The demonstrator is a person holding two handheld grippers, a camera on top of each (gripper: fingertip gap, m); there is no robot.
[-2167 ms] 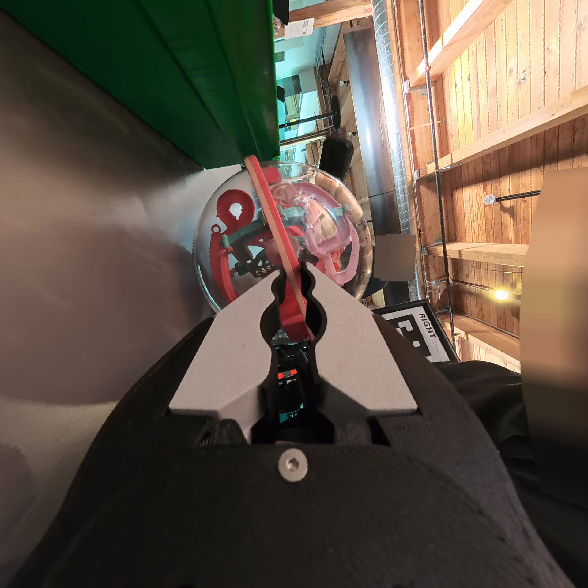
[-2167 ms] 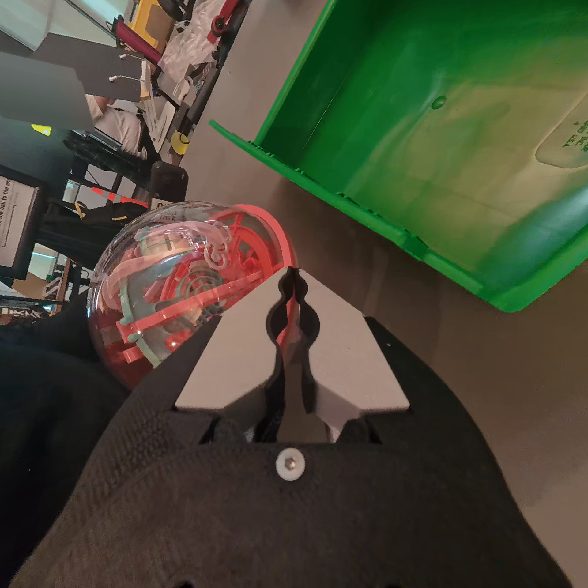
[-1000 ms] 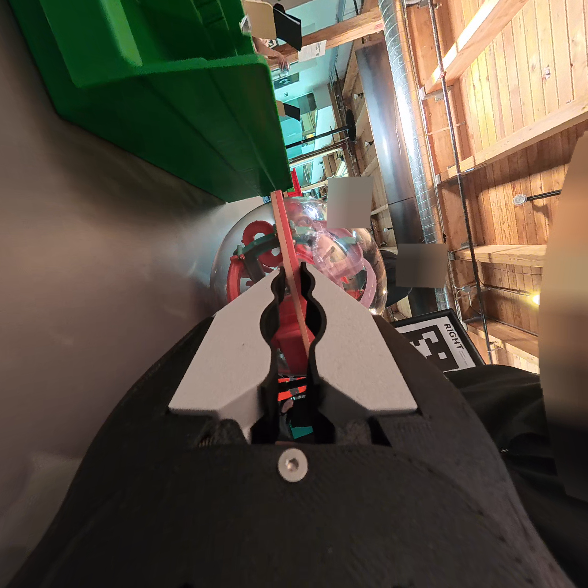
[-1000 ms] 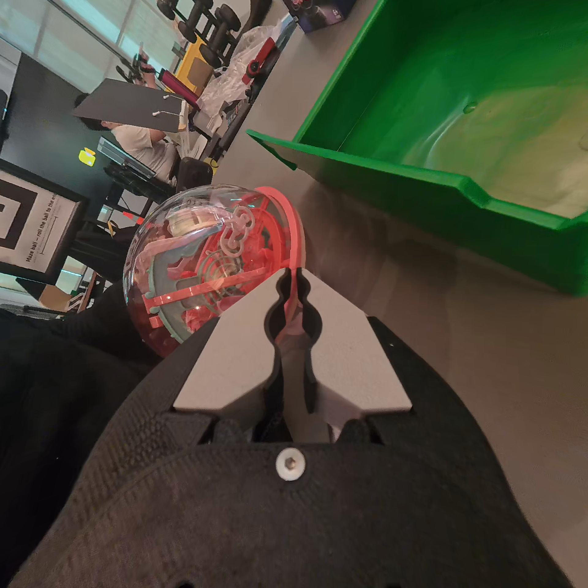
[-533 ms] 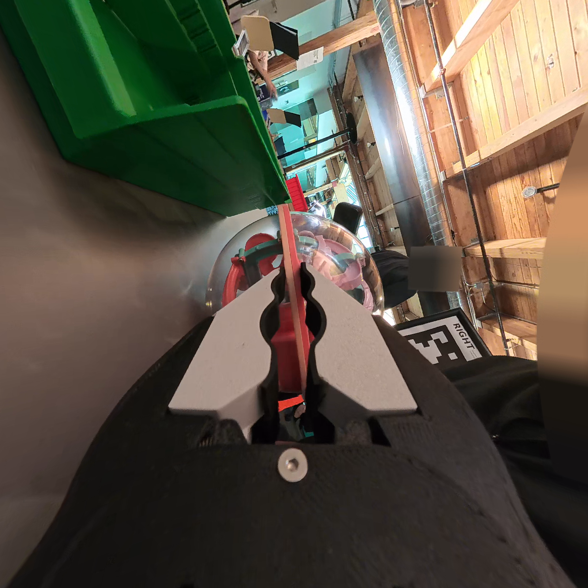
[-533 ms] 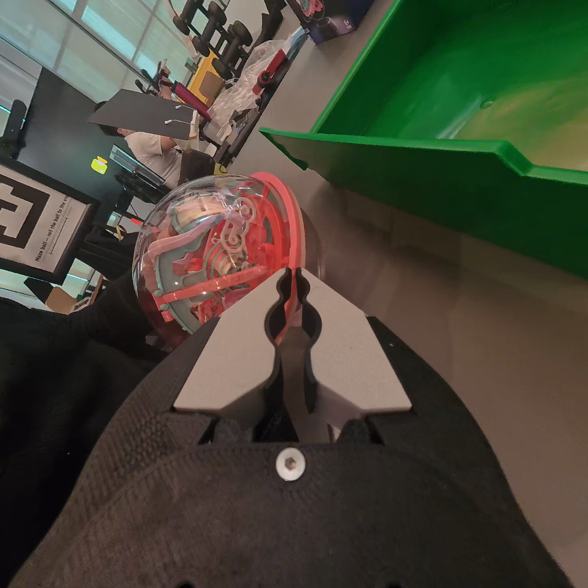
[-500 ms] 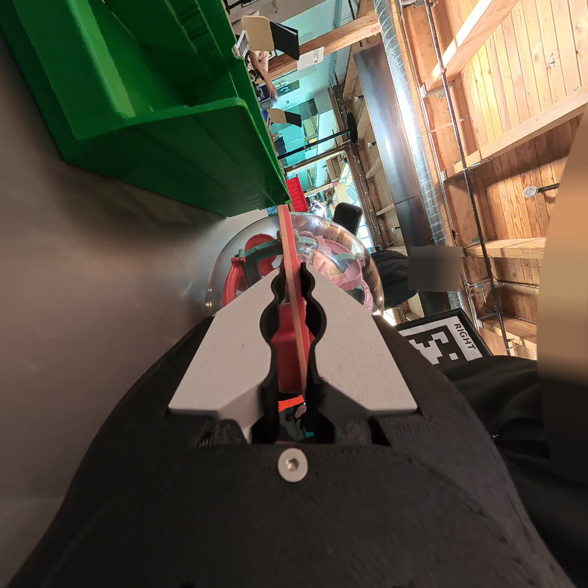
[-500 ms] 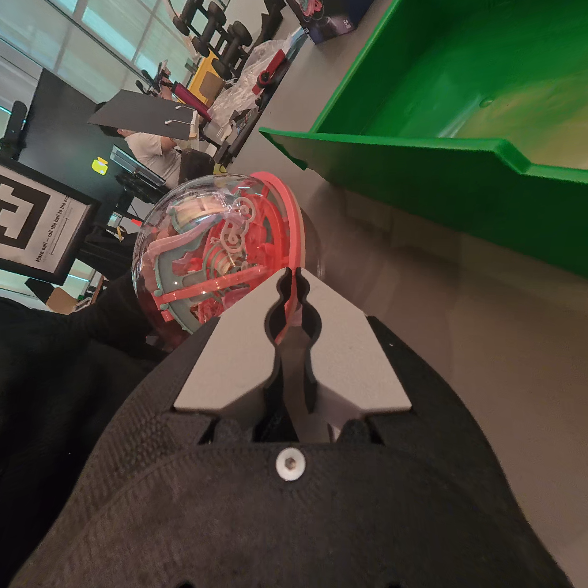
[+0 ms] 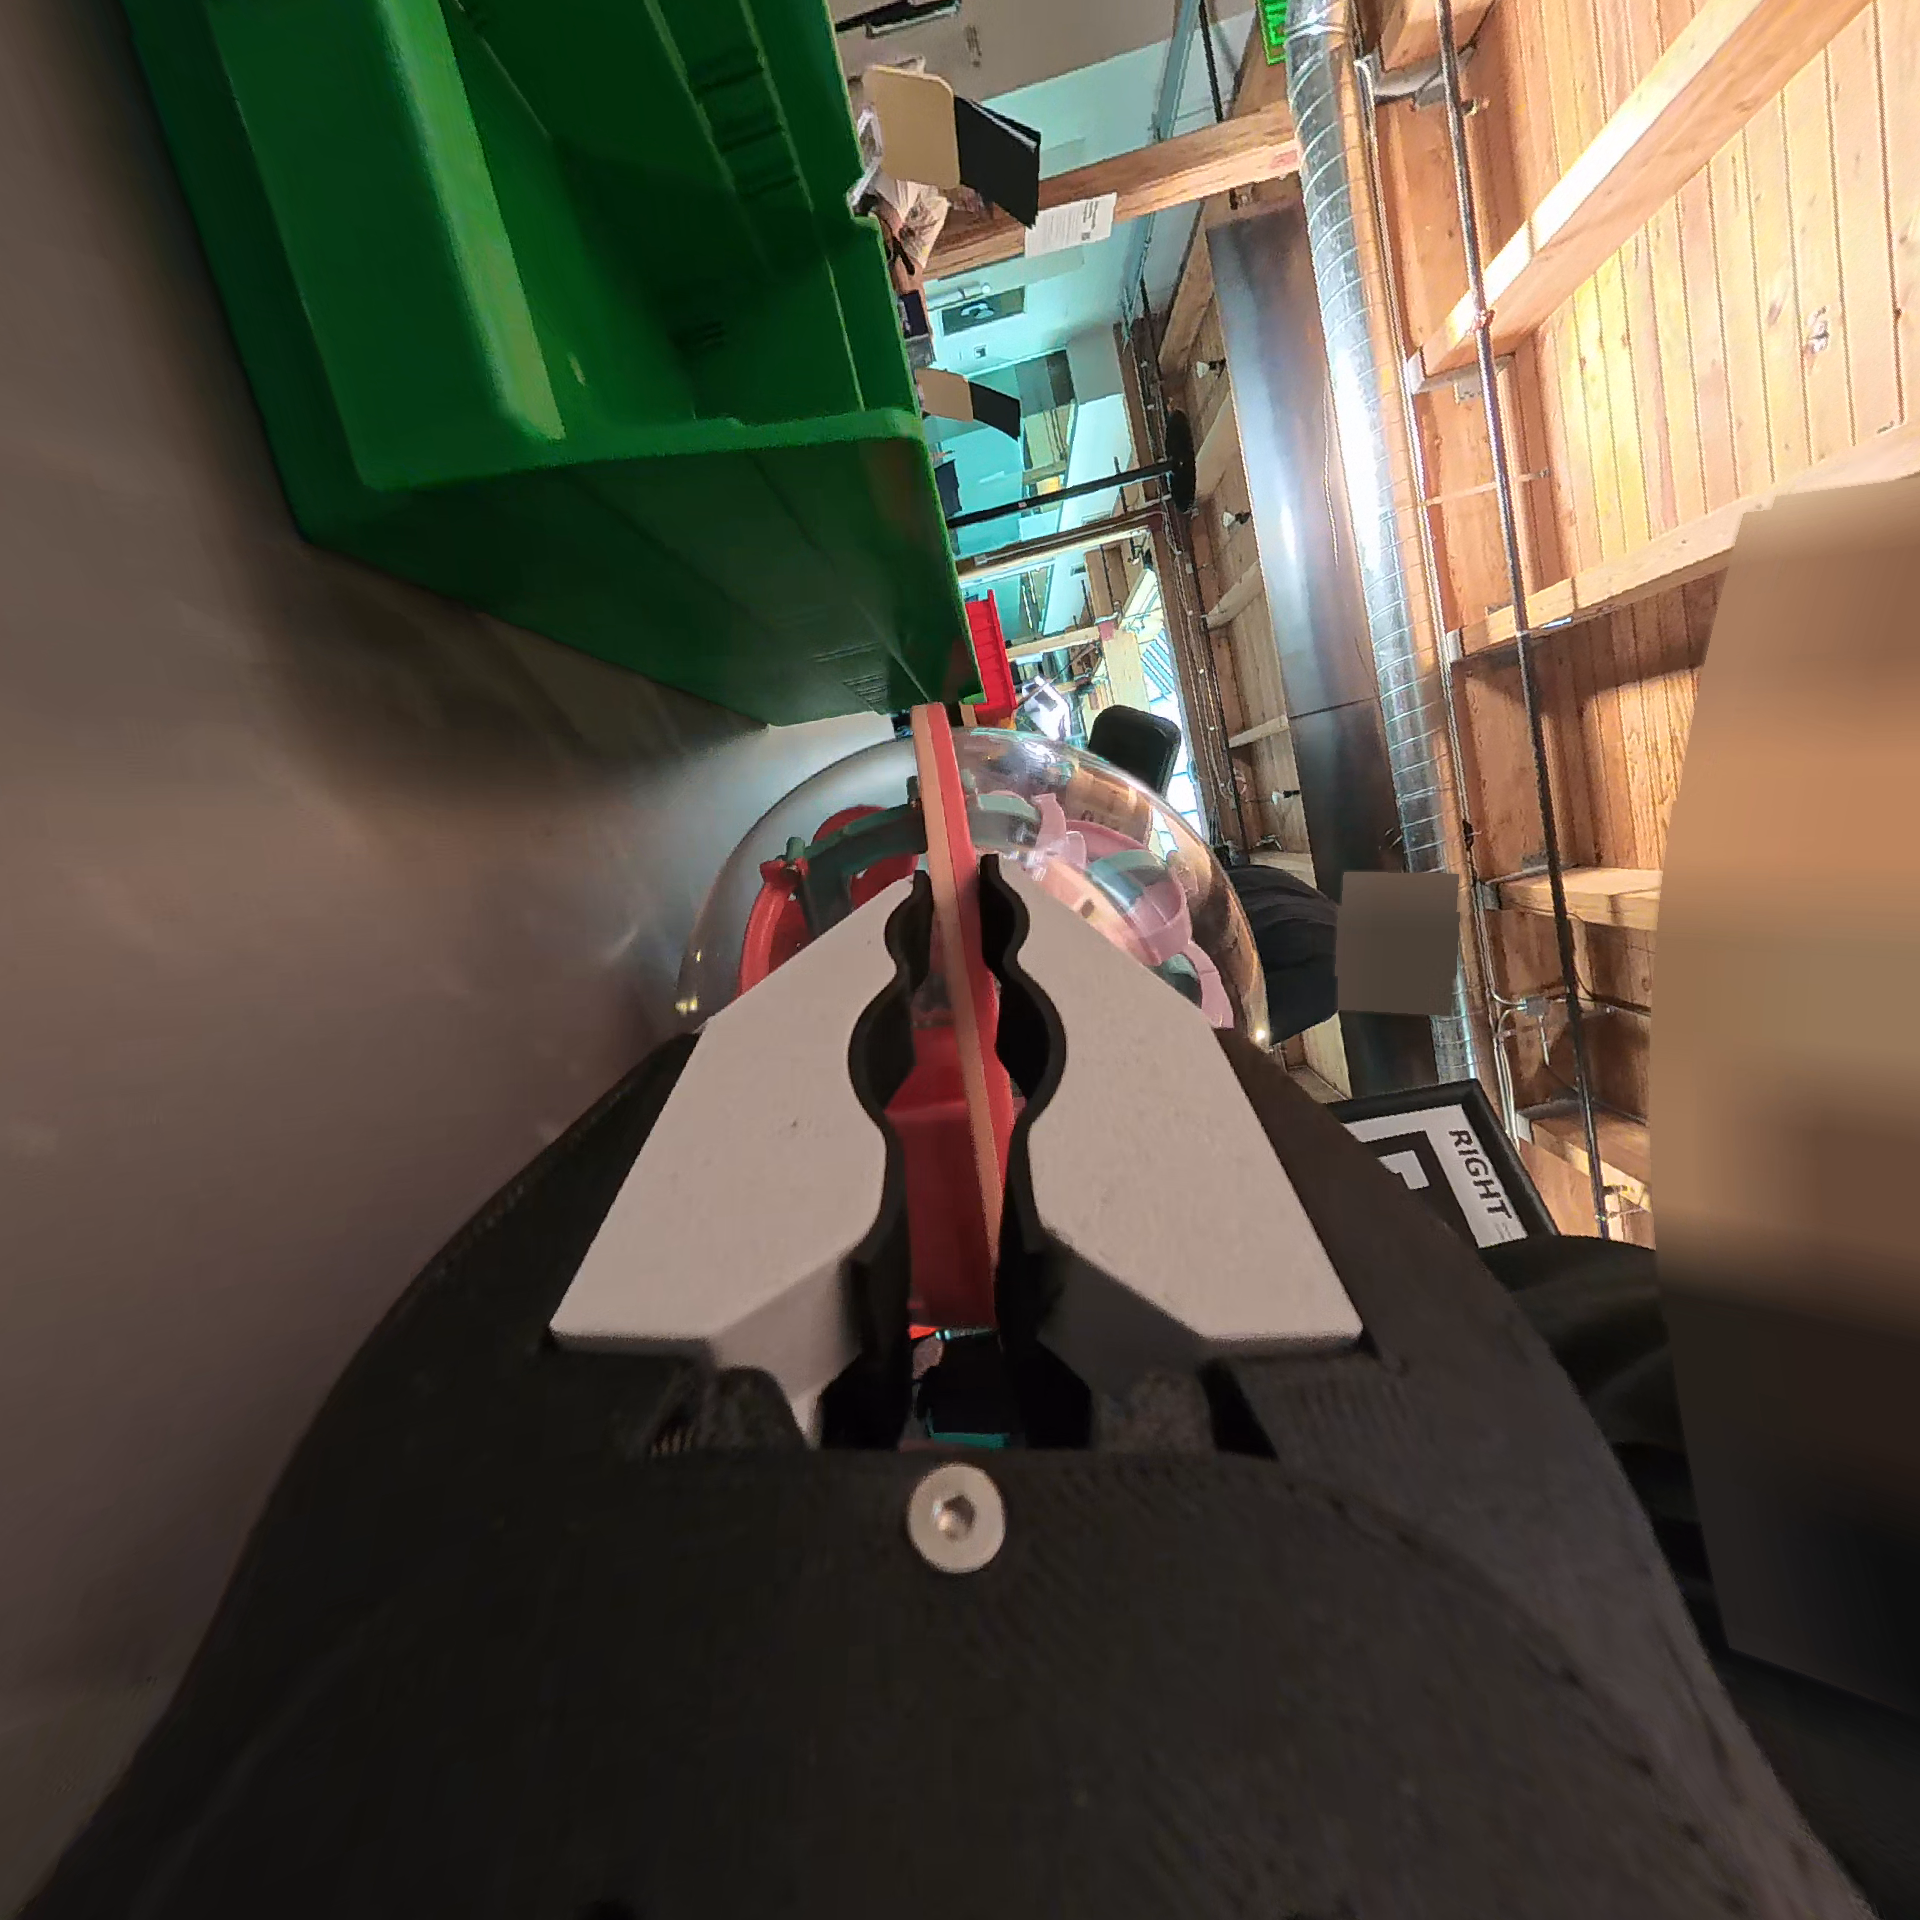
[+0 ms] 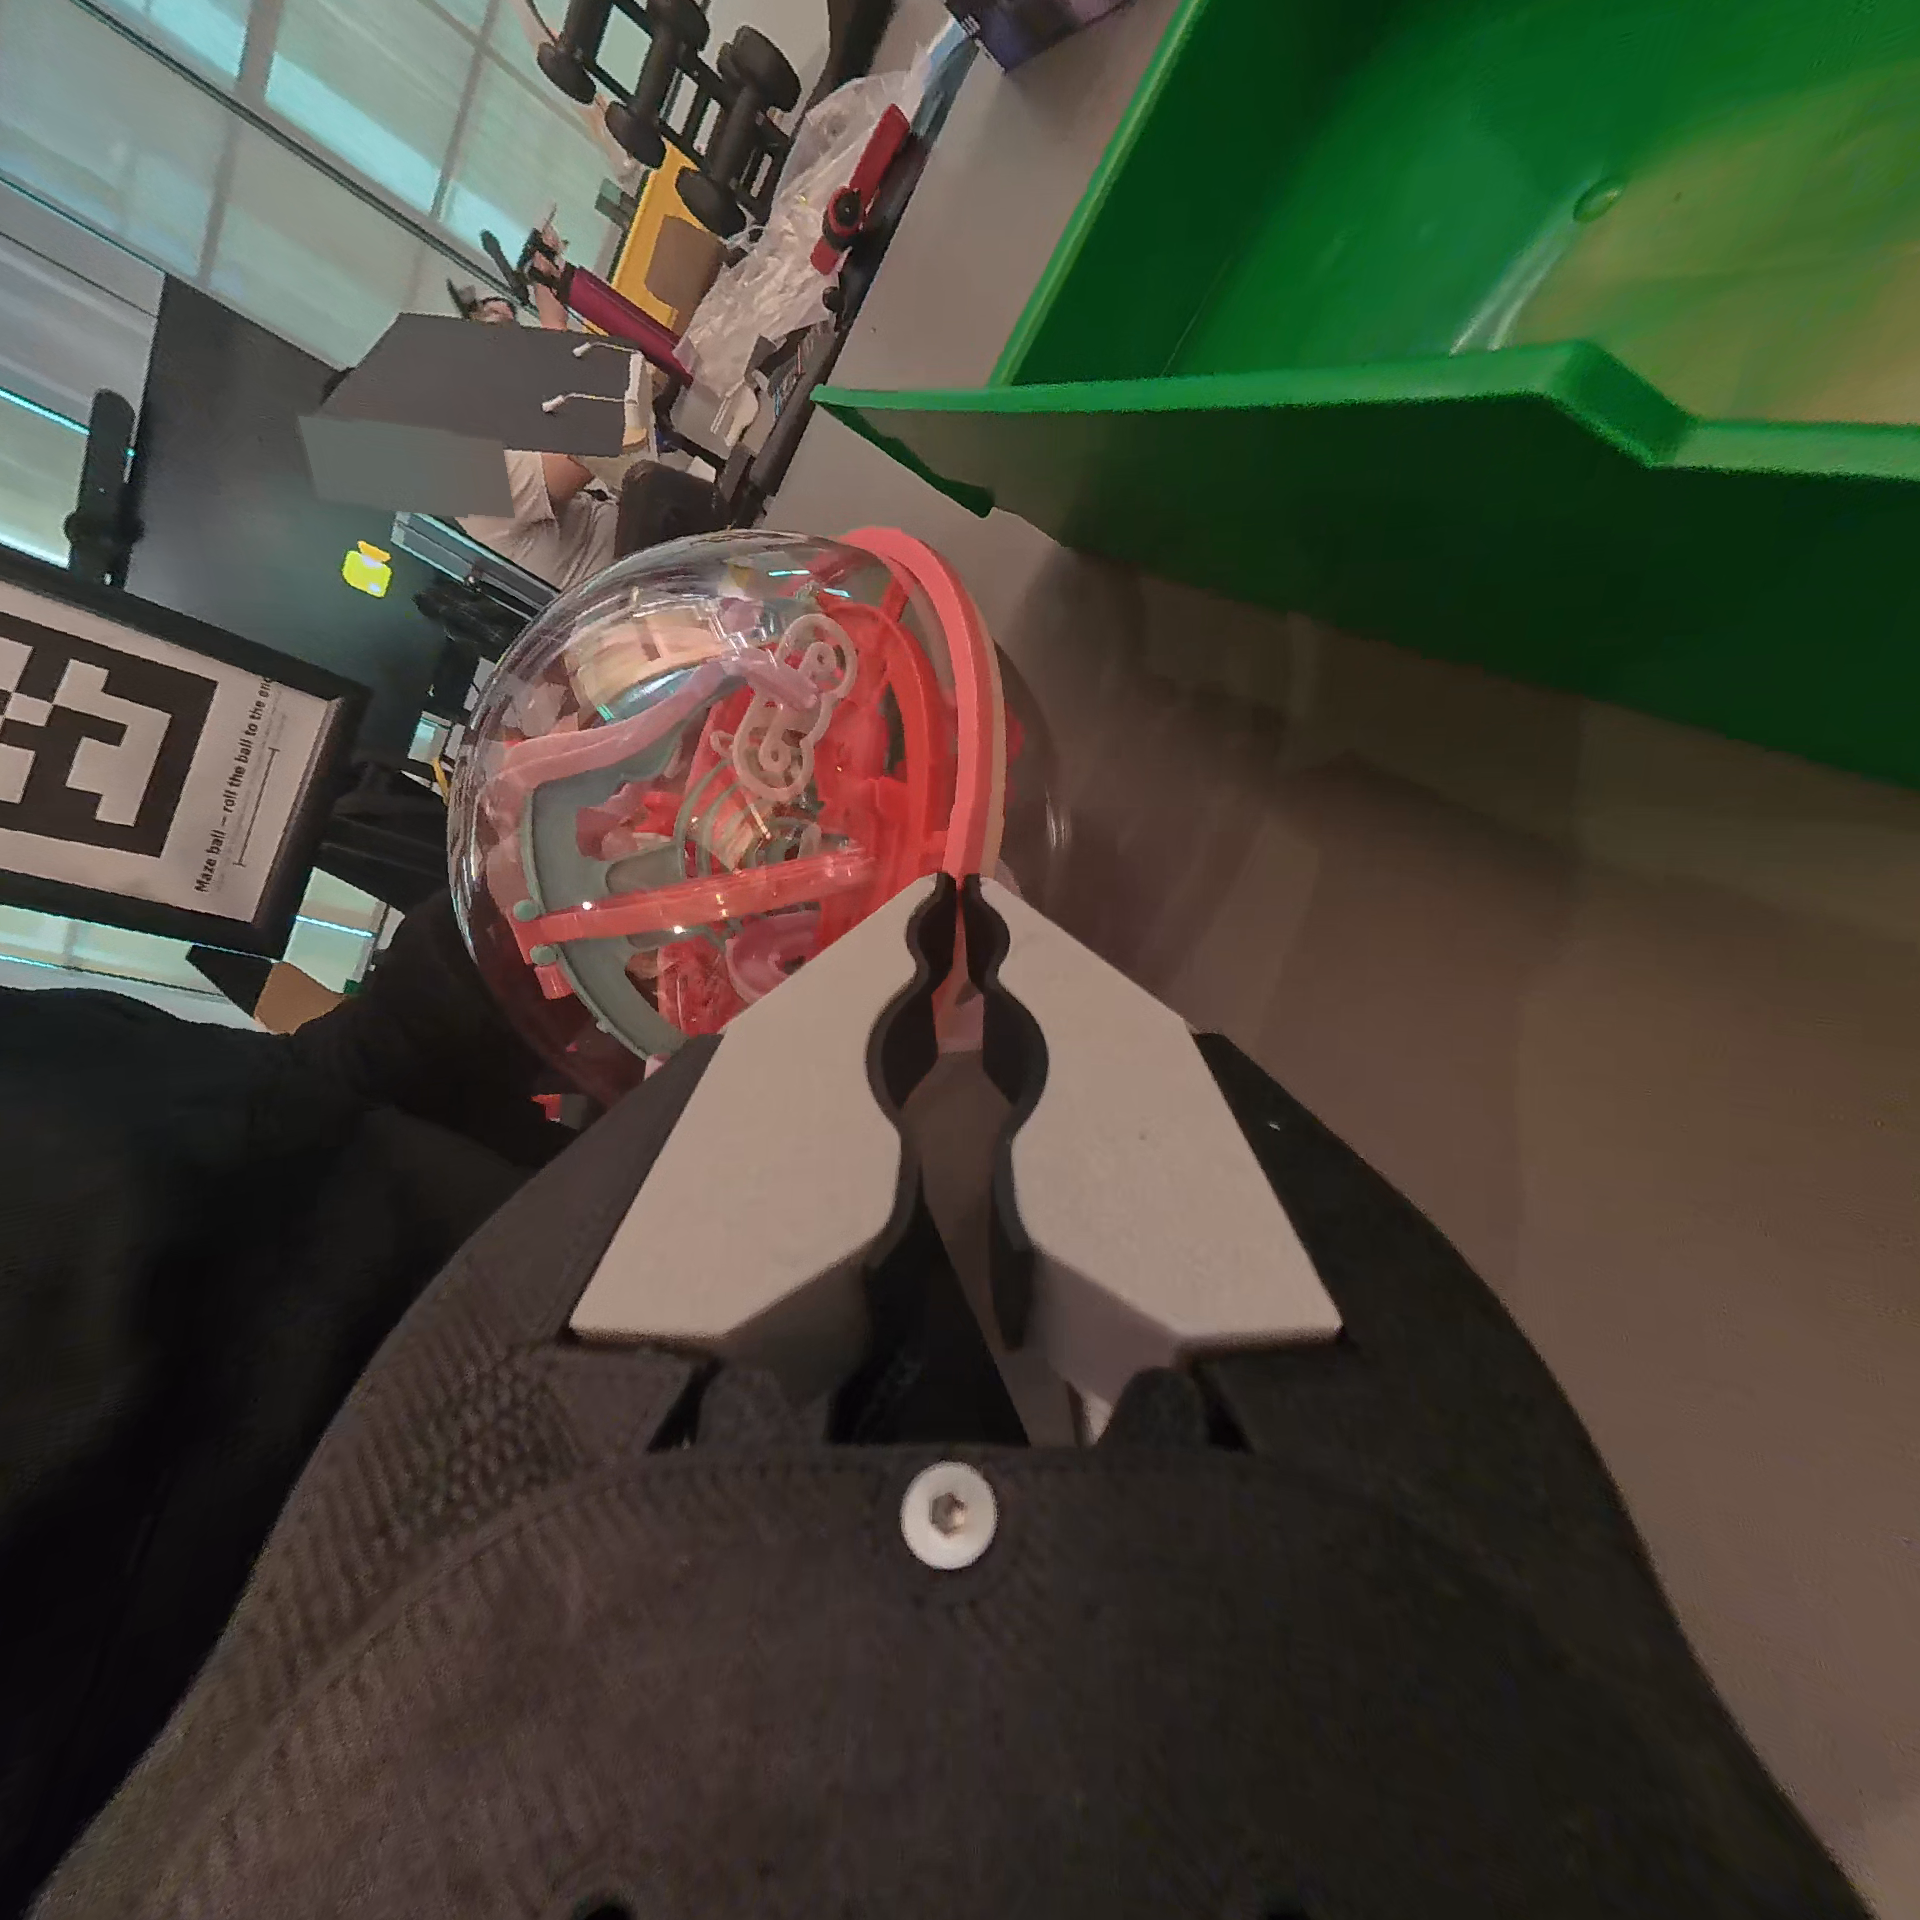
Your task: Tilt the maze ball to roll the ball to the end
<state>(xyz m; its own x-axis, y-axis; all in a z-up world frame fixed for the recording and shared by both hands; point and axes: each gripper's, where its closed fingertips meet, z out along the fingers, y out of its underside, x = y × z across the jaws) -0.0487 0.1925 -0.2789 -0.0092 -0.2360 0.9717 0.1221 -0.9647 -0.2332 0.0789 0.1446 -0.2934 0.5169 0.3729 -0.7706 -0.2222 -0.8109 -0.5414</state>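
Observation:
The maze ball [image 9: 1101,862] is a clear sphere with red, pink and teal tracks inside and a red rim around its middle. My left gripper [image 9: 954,894] is shut on that red rim [image 9: 948,800], which runs between both pads. In the right wrist view the maze ball [image 10: 717,790] is held up off the grey table. My right gripper [image 10: 958,891] is shut on the thin edge of the red rim [image 10: 971,727] on the opposite side. The small ball inside cannot be made out.
A green plastic bin [image 10: 1455,447] stands on the grey table [image 10: 1558,1039] just beyond the maze ball; it also shows in the left wrist view [image 9: 582,364]. A framed black-and-white marker sign [image 10: 135,769] stands at the left. A person's dark sleeve [image 10: 156,1195] is close by. Some 15 cm of space lies between my two pairs of fingers.
Both grippers have turned with the maze ball held between them, so the green bin slid across both views and the ball's tracks show from a new angle. Both grasps stayed shut on the rim.

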